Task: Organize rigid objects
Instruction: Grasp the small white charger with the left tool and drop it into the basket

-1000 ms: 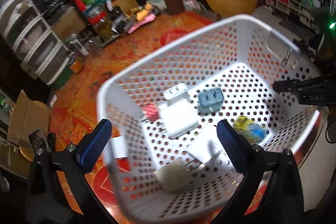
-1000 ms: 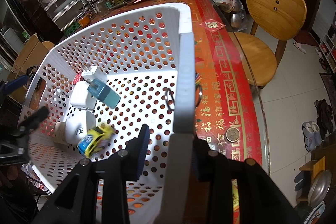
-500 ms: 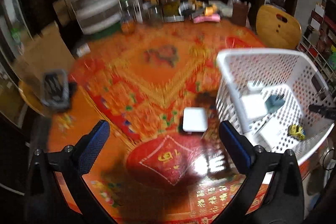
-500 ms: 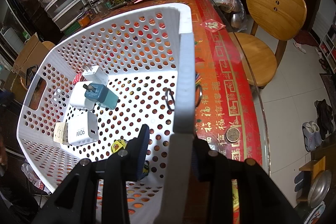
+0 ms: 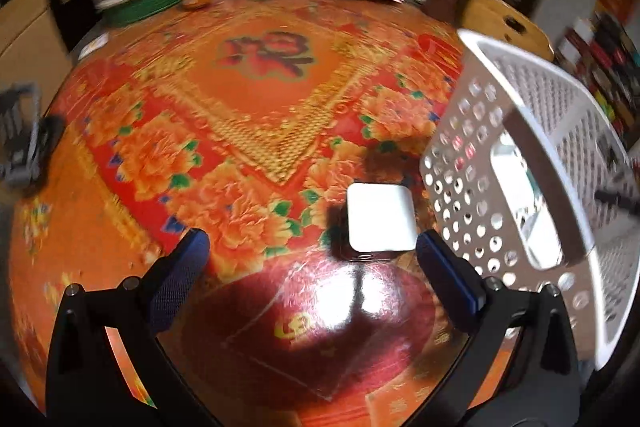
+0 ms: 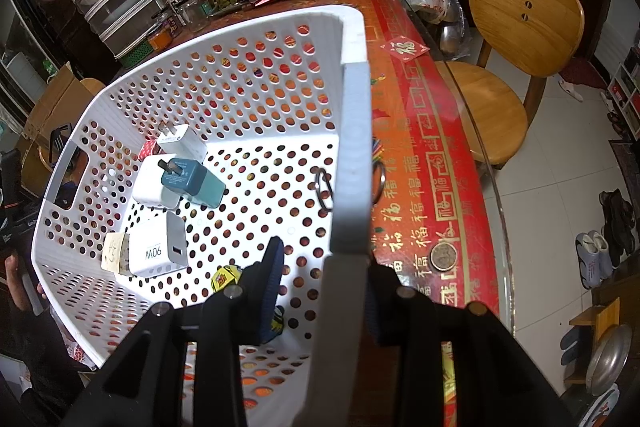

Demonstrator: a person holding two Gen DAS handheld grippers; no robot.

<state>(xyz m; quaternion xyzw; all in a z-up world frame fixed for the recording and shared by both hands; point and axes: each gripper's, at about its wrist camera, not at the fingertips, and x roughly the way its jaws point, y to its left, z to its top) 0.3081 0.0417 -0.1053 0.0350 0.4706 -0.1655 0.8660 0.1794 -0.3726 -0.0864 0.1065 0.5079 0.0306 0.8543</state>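
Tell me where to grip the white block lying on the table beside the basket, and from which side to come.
Grip the white block across its left and right edges, coming down from above and the near side. It lies flat on the table, and the open left gripper looks wide enough to straddle it. The basket crowds its right side, so that finger has little room.

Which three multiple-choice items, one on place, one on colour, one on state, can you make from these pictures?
1. Where is the white square charger?
A. in the basket
B. on the table beside the basket
C. in the left tongs

2. What colour is the plug lying on a white adapter?
A. teal
B. red
C. black

3. The right tongs are:
A. open and free
B. shut on the basket wall
C. holding a coin

Answers: B, it lies outside the basket; A, its body is teal; B, both pads press the wall.
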